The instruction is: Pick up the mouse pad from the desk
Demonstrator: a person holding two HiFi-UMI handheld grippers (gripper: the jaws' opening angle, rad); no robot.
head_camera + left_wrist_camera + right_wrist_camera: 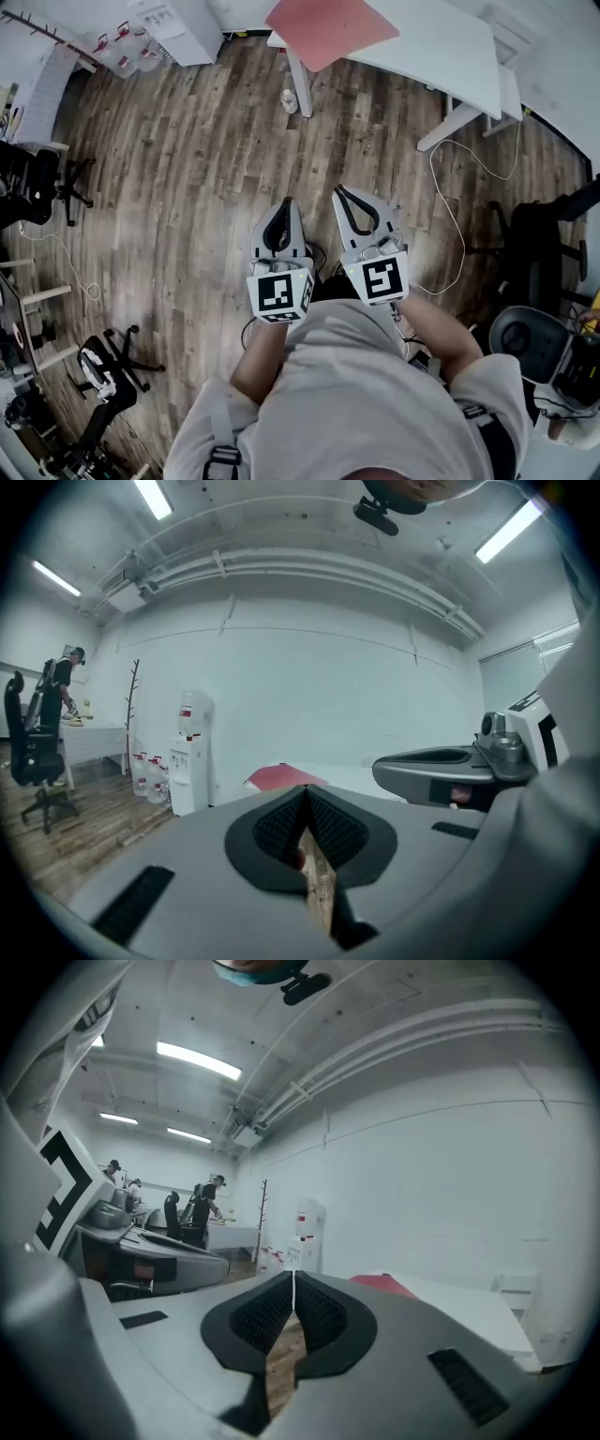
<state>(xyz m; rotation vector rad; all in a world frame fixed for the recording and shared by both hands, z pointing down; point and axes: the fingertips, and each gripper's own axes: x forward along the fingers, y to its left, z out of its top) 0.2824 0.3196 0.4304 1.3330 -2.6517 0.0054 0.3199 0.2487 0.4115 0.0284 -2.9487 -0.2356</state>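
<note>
The white desk (450, 56) filled the frame's top, with the red mouse pad (330, 28) at its left end, well apart from both tools. The left gripper (286, 208) and right gripper (343, 195) were both clenched on nothing. They hung mid-frame over the floor (187, 187), probably not yet reaching.

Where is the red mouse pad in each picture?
Head view: the mouse pad is at the top, in the middle, lying on the white desk.
Left gripper view: it is a small red patch low down, just left of the middle.
Right gripper view: it is a red patch low down, right of the middle.
Shared landmark: the white desk under the mouse pad shows in all three views.
</note>
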